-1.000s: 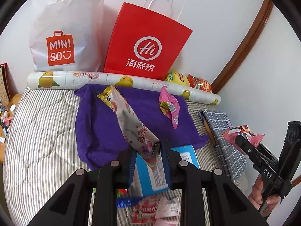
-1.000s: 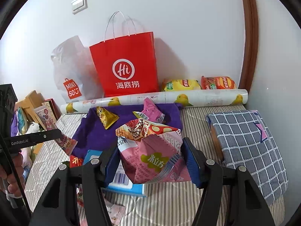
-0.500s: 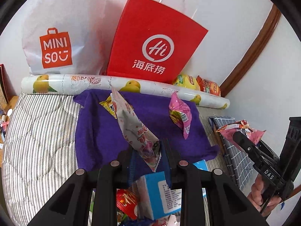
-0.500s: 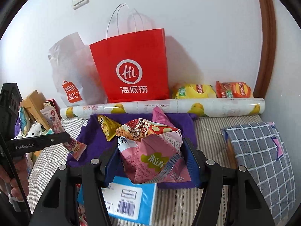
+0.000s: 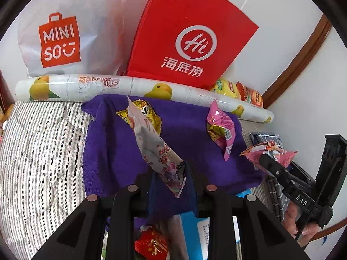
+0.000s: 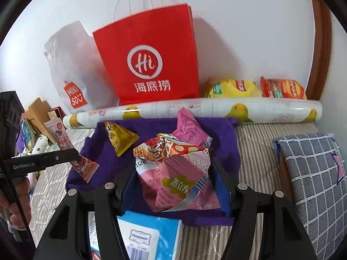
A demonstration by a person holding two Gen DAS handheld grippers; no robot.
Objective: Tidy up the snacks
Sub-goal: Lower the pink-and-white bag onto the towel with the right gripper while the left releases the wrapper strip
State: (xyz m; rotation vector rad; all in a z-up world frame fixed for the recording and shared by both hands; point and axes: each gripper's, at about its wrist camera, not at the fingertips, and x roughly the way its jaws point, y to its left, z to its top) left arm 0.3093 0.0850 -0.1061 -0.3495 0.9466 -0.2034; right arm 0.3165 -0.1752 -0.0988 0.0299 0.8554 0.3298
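We are carrying two snacks toward the purple towel [image 6: 219,134] spread on the striped mattress [image 5: 43,151], where a yellow packet [image 6: 121,138] and a pink packet [image 5: 221,130] are already lying. To do this step well, we are judging it best to bring each snack low over a bare patch of towel before letting go, well apart from the two packets there, so nothing slides off onto the blue box [image 6: 151,236] at the near edge.

Our left gripper [image 5: 173,179] is pinched fully closed on the lower end of a long thin wrapper [image 5: 151,143], which is sticking up and away from the jaws, over the towel. A thin grip like this can twist, so we are keeping the hand steady.

Our right gripper [image 6: 173,184] is standing partly open, its blue pads pressing both sides of a puffy pink bag [image 6: 175,182], held just above the towel's near half. The bag is soft, so squeezing harder is unnecessary.
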